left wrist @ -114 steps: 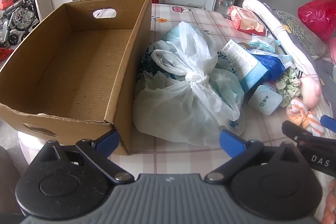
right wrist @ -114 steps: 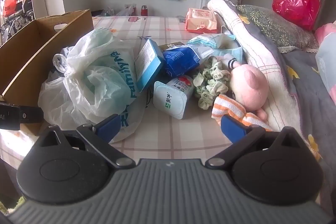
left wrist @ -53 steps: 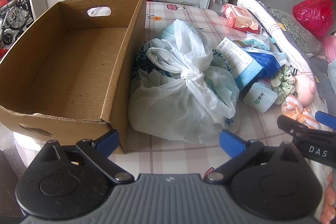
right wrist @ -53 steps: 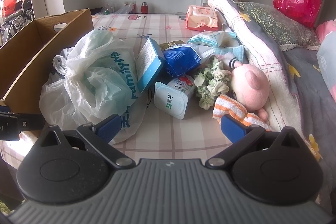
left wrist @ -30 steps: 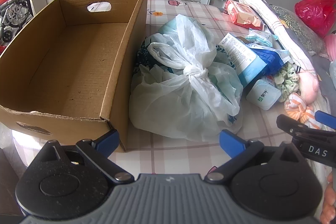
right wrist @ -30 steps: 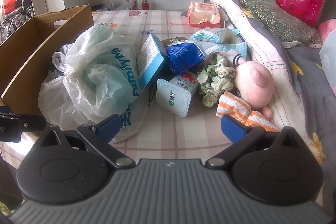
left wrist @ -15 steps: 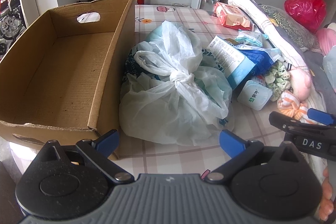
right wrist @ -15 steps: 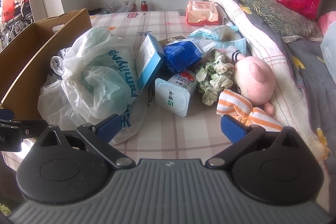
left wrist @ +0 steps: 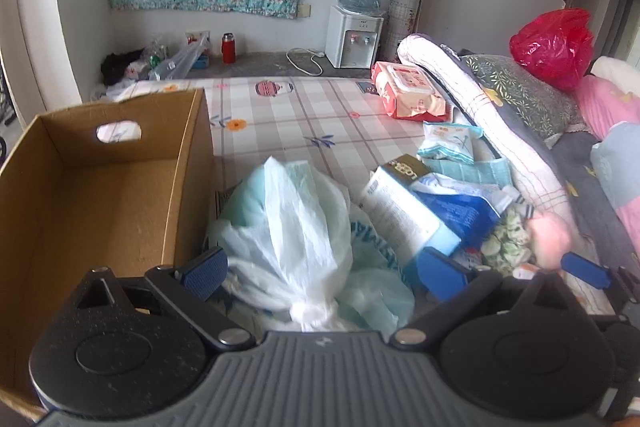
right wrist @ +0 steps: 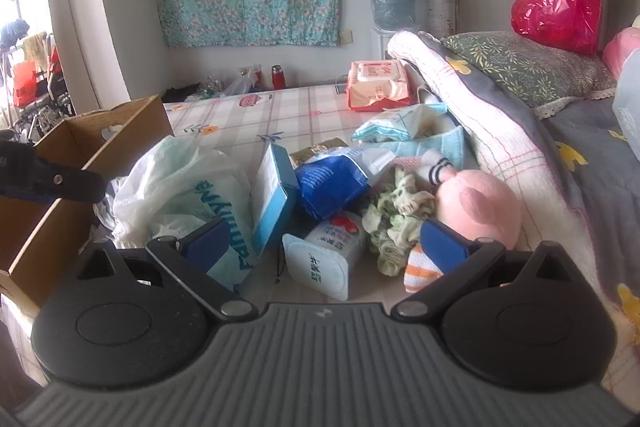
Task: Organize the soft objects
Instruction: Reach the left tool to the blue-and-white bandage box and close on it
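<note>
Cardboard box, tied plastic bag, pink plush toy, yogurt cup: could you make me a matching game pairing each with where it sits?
Things:
1. cardboard box
2. tied plastic bag
3. pink plush toy
4. yogurt cup

Places:
A. against the rolled blanket, far right of the pile
B. lying on its side, foil lid toward the camera
C. far left, open and empty
D. right beside the box

Pairs: 1-C, 2-D, 3-A, 4-B

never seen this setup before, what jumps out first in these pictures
The heap in the middle of the checked bedsheet: a knotted white plastic bag with a blue carton, a yogurt cup and a pink plush toy to its right. Left of the bag sits an open, empty cardboard box. A red plastic bag glows at the far right, on the bedding.
</note>
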`<action>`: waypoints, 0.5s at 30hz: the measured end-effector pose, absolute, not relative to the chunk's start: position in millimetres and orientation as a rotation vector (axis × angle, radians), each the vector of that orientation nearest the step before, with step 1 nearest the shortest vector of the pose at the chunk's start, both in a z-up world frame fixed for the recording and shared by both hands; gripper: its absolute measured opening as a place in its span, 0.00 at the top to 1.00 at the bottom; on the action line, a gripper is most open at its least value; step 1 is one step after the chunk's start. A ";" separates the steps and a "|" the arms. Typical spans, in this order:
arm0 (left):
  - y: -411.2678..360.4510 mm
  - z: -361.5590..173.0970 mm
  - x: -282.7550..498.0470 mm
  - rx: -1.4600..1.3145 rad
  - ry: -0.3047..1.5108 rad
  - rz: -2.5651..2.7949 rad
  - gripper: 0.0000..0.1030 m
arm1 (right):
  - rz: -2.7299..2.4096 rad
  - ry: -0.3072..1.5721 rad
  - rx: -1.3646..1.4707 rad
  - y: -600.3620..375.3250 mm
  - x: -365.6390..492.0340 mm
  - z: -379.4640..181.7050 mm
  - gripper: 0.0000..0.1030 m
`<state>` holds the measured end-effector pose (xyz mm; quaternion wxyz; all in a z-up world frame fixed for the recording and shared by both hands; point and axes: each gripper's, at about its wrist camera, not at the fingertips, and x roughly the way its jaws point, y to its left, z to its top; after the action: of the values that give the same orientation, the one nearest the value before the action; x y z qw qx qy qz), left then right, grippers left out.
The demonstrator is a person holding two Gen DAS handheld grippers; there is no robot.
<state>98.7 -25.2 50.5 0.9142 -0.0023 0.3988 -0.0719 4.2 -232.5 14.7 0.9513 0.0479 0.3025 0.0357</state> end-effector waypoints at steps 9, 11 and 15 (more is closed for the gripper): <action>-67.3 28.5 183.5 -0.166 0.950 -0.246 0.41 | 0.174 0.622 0.104 -215.0 57.6 -5.0 0.20; -81.0 16.7 196.8 -0.161 0.997 -0.260 0.46 | 0.191 0.641 0.099 -210.3 66.3 -12.6 0.34; -102.4 -2.7 218.3 -0.148 1.061 -0.271 0.56 | 0.212 0.676 0.116 -208.9 76.0 -26.5 0.50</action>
<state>218.3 -102.4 -2.7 0.8511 -0.0703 0.5040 -0.1289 76.0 -208.9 -26.5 0.9363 0.0567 0.3306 0.1038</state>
